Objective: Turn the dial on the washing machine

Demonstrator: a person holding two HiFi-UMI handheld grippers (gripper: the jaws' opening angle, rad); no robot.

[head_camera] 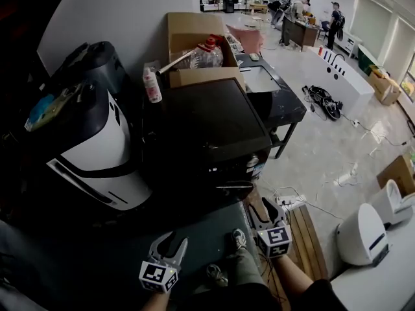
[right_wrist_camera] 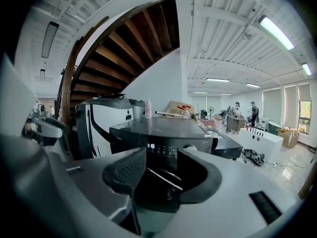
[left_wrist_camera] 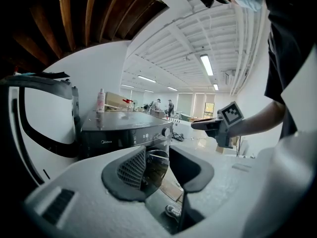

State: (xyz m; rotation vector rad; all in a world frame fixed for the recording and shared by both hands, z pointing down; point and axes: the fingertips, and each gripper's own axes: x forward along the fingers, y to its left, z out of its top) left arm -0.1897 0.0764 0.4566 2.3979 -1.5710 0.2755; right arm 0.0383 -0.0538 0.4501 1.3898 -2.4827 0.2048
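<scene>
A black front-loading washing machine (head_camera: 207, 125) stands in the middle of the head view, its front panel facing me. Its round silver dial (right_wrist_camera: 190, 148) sits at the right of the lit display, also visible in the left gripper view as the dial (left_wrist_camera: 167, 132). My right gripper (head_camera: 262, 210) hovers in front of the machine, short of the panel, jaws apart and empty; the right gripper view looks between its fingers (right_wrist_camera: 130, 170) at the door. My left gripper (head_camera: 171, 243) hangs lower and further left, open and empty. In the left gripper view the right gripper (left_wrist_camera: 199, 125) points toward the panel.
A large white and black appliance (head_camera: 97, 154) stands left of the machine. Behind it are a cardboard box (head_camera: 194, 34), a pink-capped bottle (head_camera: 152, 86) and a water jug (head_camera: 209, 56). A black sink table (head_camera: 285, 105) is at right, white units (head_camera: 363, 235) further right, people (head_camera: 336, 21) far back.
</scene>
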